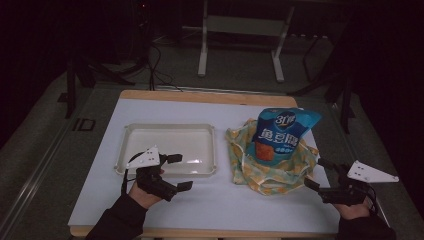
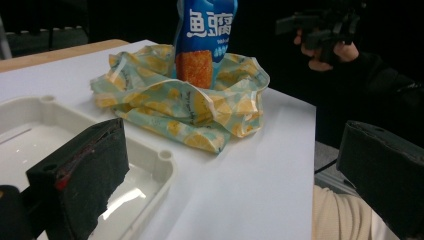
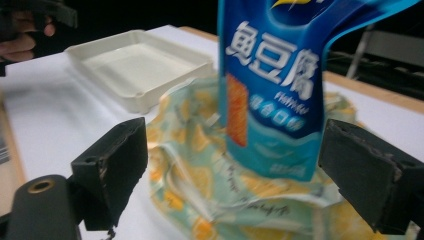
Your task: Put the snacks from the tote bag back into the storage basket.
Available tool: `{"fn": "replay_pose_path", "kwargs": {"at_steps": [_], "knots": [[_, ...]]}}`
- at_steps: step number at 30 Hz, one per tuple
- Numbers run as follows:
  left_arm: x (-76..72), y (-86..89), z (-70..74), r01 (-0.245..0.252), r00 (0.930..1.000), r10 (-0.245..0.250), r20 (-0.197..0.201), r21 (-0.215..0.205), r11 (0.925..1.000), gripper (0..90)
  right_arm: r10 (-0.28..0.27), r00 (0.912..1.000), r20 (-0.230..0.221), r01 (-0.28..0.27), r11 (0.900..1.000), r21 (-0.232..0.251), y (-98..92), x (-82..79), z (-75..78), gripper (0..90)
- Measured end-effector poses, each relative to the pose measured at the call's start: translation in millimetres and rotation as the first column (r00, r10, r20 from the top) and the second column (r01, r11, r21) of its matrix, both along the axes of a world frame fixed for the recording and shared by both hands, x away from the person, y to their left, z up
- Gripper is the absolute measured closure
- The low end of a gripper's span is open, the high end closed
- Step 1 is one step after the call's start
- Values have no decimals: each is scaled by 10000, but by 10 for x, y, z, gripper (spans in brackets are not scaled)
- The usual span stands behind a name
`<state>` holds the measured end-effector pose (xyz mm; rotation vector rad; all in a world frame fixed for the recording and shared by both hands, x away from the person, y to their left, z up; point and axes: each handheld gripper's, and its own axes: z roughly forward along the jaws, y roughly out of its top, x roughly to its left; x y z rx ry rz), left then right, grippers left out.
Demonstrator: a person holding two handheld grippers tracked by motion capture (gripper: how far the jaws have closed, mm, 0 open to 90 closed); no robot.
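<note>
In the high view, a blue snack bag (image 1: 285, 132) is seen standing in a crumpled yellow-patterned cloth bag (image 1: 270, 162) on the right half of the white table (image 1: 210, 205), with an empty cream tray (image 1: 170, 147) just to its left; the left gripper (image 1: 180, 172) is held over the tray's near rim with its jaws spread, and the right gripper (image 1: 320, 175) is held at the cloth bag's near right edge, jaws also spread and nothing pinched. In the left gripper view, the snack bag (image 2: 202, 35) is shown upright inside the folds of the cloth bag (image 2: 185, 105), well apart from that gripper's own open jaws, while the tray (image 2: 145, 165) lies close below them. In the right gripper view, the snack bag (image 3: 275, 85) stands between and beyond the two spread jaws, above the cloth bag (image 3: 200, 165). The step is judged to be a grasp on the snack bag: the jaws are best advanced until its lower body sits squarely between them, closed on the packet alone so that no cloth is caught, and the lift kept straight so the cloth is not dragged along
</note>
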<state>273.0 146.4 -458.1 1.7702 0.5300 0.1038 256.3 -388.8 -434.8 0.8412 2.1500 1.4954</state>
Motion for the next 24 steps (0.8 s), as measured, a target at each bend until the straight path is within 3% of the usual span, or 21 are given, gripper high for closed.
{"fn": "replay_pose_path", "kwargs": {"at_steps": [4,8,18,24], "knots": [[90,-129,29,16,9996,-23,276,267,9996,9,-89,9999,83,89,9999,-84,1,59,47,122],[167,-219,44,136,9996,-142,263,221,9997,9,-215,9996,198,216,9997,-91,-5,116,72,125],[420,-526,168,436,9980,-442,448,130,9990,9,-489,9988,-26,488,9987,-159,-44,286,61,134],[599,-717,201,706,9965,-719,429,313,9970,9,-515,9986,-103,515,9987,-5,-58,355,56,135]]}}
